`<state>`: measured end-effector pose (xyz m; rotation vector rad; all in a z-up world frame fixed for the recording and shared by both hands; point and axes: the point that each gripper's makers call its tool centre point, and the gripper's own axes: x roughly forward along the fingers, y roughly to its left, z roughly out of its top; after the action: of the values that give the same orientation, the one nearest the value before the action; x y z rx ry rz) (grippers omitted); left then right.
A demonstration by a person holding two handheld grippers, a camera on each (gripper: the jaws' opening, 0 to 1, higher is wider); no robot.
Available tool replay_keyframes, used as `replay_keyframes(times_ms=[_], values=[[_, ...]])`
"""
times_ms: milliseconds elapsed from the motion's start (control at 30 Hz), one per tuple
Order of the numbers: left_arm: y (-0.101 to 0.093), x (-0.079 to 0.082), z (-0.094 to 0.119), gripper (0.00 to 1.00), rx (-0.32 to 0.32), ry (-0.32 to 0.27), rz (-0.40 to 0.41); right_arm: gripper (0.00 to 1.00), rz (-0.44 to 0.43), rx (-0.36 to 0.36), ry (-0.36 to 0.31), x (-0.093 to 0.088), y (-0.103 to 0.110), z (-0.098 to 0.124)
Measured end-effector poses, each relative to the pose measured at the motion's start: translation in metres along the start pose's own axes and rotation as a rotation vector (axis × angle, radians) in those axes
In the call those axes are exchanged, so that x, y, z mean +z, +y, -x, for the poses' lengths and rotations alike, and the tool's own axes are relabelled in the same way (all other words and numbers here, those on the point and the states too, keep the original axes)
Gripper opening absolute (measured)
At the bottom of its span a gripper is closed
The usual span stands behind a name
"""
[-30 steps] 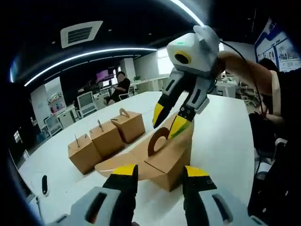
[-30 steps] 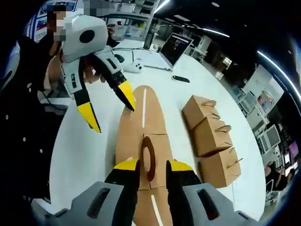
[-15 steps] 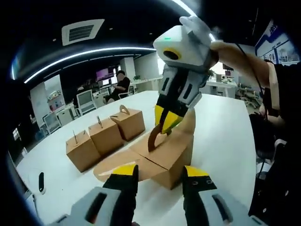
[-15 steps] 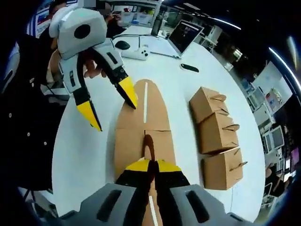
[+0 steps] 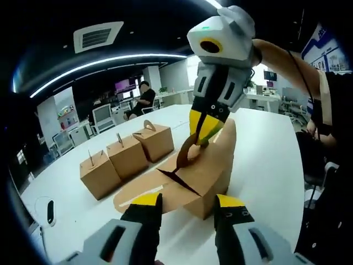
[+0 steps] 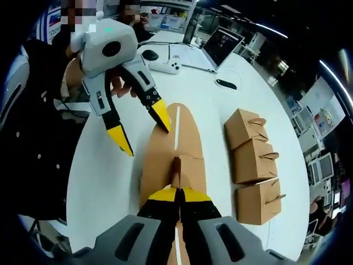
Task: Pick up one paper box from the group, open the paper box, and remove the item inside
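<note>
A long white oval table (image 5: 265, 149) (image 6: 110, 182) carries a brown cardboard gable box (image 5: 201, 176) (image 6: 171, 154) with its rounded top flaps spread outward, standing apart from a row of three closed brown cardboard boxes with small handles (image 5: 124, 157) (image 6: 253, 160) that sit side by side, touching one another. The right gripper, white-bodied with yellow-tipped black jaws (image 5: 205, 128) (image 6: 177, 194), comes down on the open box from above in the left gripper view, its jaws pressed together on the thin brown loop handle (image 5: 185, 156) (image 6: 176, 168) rising from the box's centre seam. The left gripper, of the same white and yellow make (image 5: 186, 205) (image 6: 142, 130), has its jaws spread wide and grips nothing; in the right gripper view one yellow tip rests at the far flap of the open box while the other hangs over bare tabletop. An open laptop computer (image 6: 212, 49), a white game controller (image 6: 165, 65) and a small dark handset (image 6: 226, 84) lie at the table's far end. A seated person (image 5: 144, 99) is visible in the office behind the table.
</note>
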<state>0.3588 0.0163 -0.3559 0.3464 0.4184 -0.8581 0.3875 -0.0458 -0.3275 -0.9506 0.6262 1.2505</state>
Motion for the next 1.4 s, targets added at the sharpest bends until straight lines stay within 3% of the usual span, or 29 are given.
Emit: replay_keyframes(times_ms=[500, 667, 1400], values=[[-0.001, 0.0, -0.003, 0.39, 0.004, 0.018, 0.0, 0.03, -0.027, 0.025, -0.016, 0.001, 0.003, 0.009], [-0.003, 0.001, -0.003, 0.39, 0.004, 0.019, -0.002, 0.03, -0.059, 0.059, -0.068, 0.009, 0.008, 0.014], [-0.005, 0.004, 0.003, 0.39, 0.006, 0.013, 0.0, 0.03, -0.07, 0.027, -0.1, -0.002, 0.001, 0.002]])
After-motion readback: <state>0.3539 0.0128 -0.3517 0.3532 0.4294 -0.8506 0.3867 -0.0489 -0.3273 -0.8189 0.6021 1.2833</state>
